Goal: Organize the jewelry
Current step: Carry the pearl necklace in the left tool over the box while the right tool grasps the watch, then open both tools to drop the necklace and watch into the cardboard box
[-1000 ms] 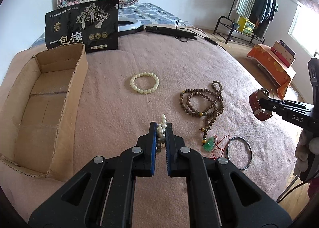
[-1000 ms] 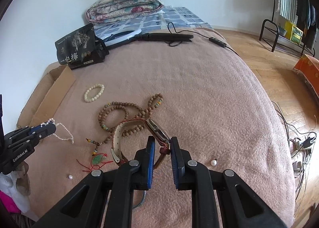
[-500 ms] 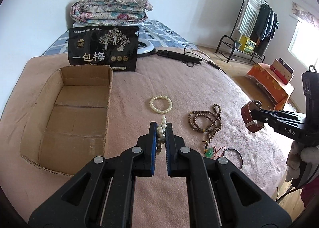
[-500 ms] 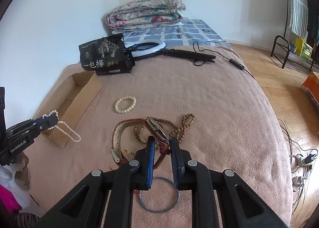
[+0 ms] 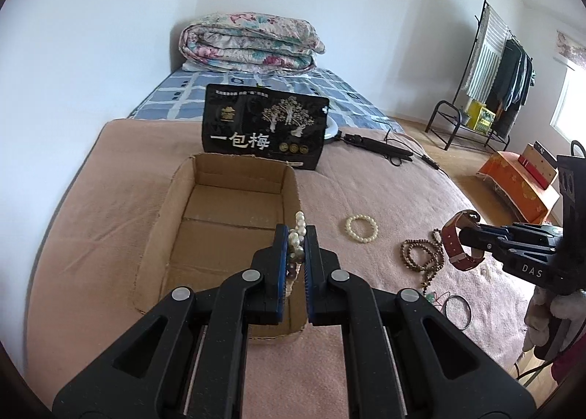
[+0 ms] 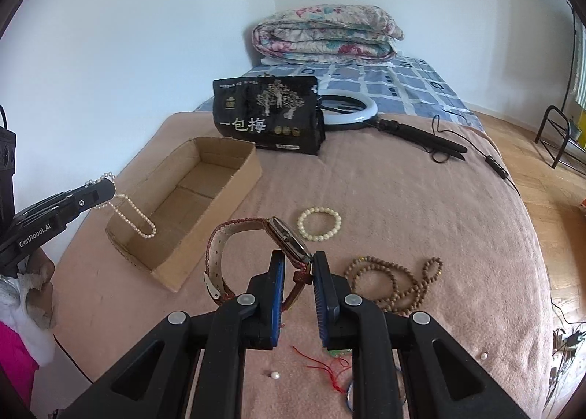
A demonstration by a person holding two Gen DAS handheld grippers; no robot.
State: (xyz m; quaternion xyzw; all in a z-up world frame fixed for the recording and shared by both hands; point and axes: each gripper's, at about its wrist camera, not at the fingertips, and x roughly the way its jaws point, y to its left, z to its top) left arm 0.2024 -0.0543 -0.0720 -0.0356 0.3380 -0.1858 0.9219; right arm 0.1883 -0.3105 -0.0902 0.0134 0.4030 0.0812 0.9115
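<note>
My left gripper (image 5: 296, 236) is shut on a white pearl necklace (image 5: 298, 232) and holds it over the near end of an open cardboard box (image 5: 172, 214). In the right wrist view the necklace (image 6: 133, 215) hangs from that gripper (image 6: 106, 186) above the box (image 6: 234, 184). My right gripper (image 6: 297, 265) is shut on a red-brown leather watch (image 6: 282, 239), held above the bed; the watch also shows in the left wrist view (image 5: 457, 243). A cream bead bracelet (image 6: 319, 224) and a brown wooden bead necklace (image 6: 395, 283) lie on the pink blanket.
A black snack bag (image 6: 269, 115) stands behind the box. A ring light (image 6: 351, 107) with cable lies beyond it. A jade pendant on red cord (image 6: 326, 364), a metal bangle (image 5: 454, 311) and loose pearls (image 6: 274, 375) lie near the bed's front edge. A folded quilt (image 6: 326, 34) sits at the back.
Both grippers have risen and swung left toward the box. The pearl necklace now hangs over the box's near end; the watch is carried higher above the bed.
</note>
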